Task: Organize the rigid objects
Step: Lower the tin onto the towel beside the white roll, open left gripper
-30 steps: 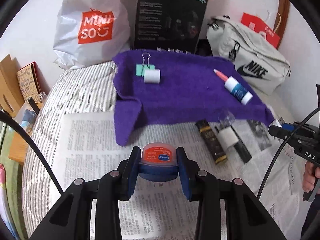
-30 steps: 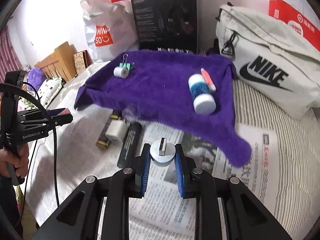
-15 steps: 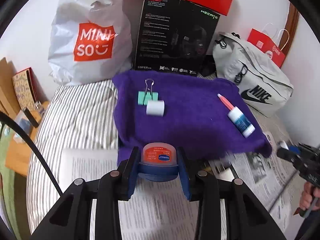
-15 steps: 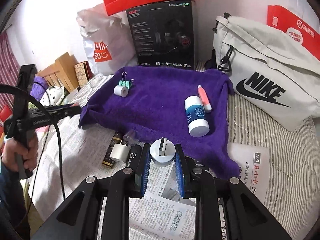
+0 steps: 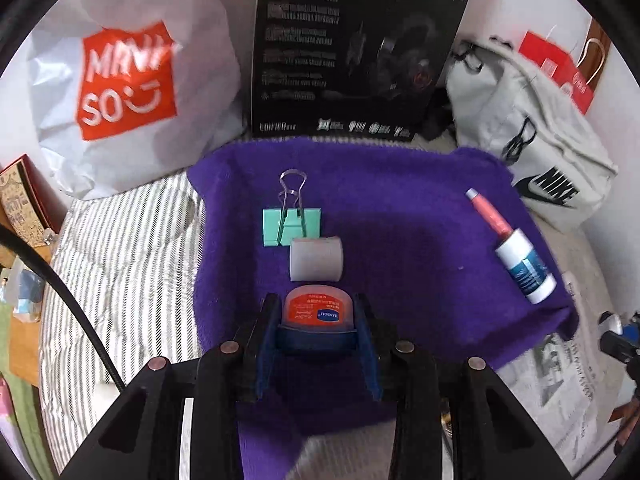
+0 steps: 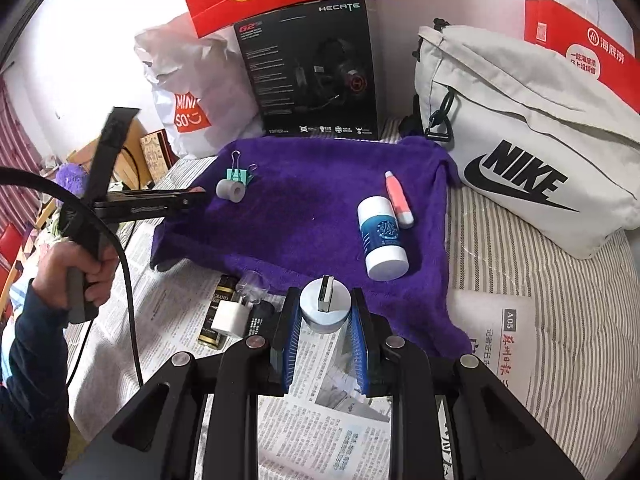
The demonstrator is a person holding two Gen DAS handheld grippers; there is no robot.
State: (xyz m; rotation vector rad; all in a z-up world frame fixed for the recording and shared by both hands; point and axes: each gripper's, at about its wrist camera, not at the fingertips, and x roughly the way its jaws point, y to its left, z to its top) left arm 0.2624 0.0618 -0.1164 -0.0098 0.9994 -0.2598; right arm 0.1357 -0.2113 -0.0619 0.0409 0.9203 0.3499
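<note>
A: Jar of balm (image 5: 318,307), orange lid, is sitting pinched between the blue pads of the left gripper (image 5: 316,322), jaws nearly closed on its sides. We are carrying it over the near part of the purple towel (image 5: 400,208), just short of the white roll (image 5: 317,260) and the mint binder clip (image 5: 291,226).

B: Noting the right gripper (image 6: 325,314) too: narrow jaws clamped on a small silver disc with a USB plug (image 6: 326,304), hanging over the newspaper (image 6: 320,420) at the towel's near edge. The glue bottle (image 6: 382,236) and its pink-tipped cap end are lying right of centre on the towel.

A: We are judging the step as placement. To do it well, we are keeping the jar level and aiming for the bare purple patch to the right of the white roll, not on top of it.

B: Agreed. We are lowering until the base is resting on the cloth before easing the pads apart; the towel is soft and rumpled, so a tilted release could roll it.

A: We are also leaving room near the glue bottle for the disc, so the two hands are not crossing.
</note>
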